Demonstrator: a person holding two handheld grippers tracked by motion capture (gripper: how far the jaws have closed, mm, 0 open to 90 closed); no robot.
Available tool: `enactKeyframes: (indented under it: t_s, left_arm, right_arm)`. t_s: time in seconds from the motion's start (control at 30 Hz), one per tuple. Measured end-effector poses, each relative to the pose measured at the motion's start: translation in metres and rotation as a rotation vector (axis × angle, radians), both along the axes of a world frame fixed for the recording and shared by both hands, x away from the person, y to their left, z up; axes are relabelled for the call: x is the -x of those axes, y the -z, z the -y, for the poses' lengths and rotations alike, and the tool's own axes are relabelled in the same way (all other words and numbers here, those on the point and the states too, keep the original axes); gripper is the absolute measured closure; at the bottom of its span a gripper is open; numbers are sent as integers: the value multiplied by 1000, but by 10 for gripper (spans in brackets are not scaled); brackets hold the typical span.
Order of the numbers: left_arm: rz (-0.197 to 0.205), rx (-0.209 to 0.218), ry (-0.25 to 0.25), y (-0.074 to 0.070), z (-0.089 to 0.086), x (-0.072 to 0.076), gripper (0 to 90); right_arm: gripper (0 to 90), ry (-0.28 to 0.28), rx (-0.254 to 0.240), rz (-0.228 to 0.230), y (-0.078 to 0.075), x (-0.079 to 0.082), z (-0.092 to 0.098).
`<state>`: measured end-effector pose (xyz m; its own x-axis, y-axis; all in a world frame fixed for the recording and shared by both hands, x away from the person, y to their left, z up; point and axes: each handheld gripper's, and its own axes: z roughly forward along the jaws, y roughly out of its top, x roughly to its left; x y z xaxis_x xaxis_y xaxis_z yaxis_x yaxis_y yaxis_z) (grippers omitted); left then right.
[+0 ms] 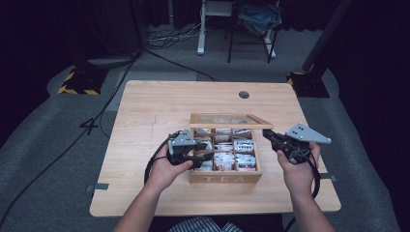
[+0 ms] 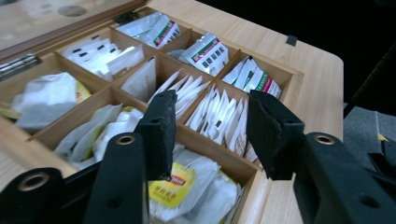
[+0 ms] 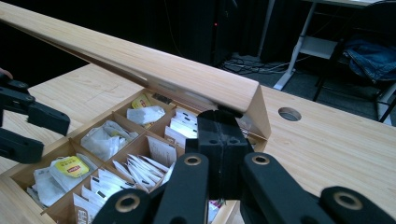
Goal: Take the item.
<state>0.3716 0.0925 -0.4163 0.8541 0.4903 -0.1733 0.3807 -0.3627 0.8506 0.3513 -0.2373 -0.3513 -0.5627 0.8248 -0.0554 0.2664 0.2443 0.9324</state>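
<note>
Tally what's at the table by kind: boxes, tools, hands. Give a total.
Tea box: 1
Tools: 2, the left tool and the right tool
Hands: 2, the left hand and the right hand
Total: 5

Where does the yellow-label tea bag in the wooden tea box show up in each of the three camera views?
High view: too small to tell apart inside the tea box.
Left gripper view: yellow-label tea bag at bottom centre, nearest compartment, below the left gripper.
Right gripper view: at lower left, in a corner compartment.
Shared landmark: the raised lid.
</note>
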Motion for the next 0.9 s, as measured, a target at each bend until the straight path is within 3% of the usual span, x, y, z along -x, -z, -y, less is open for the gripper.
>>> enactKeyframes:
  t_s: [0.13,0.43,0.67,0.9]
  left_arm:
    - [-60,8,57,0,11,-2,683]
    - [-66,-64,108,8,36,-5,734]
    - [-82,-98,141,14,44,-6,835]
    - [-74,-130,141,18,49,-6,854]
  right_arm:
    - [900,2,3,-1,0,0,0]
    - [900,0,0,-3,1,-1,-1]
    - [900,-3,0,-6,1,-1,-1]
    - [900,-3,0,-6,2,-1,-1]
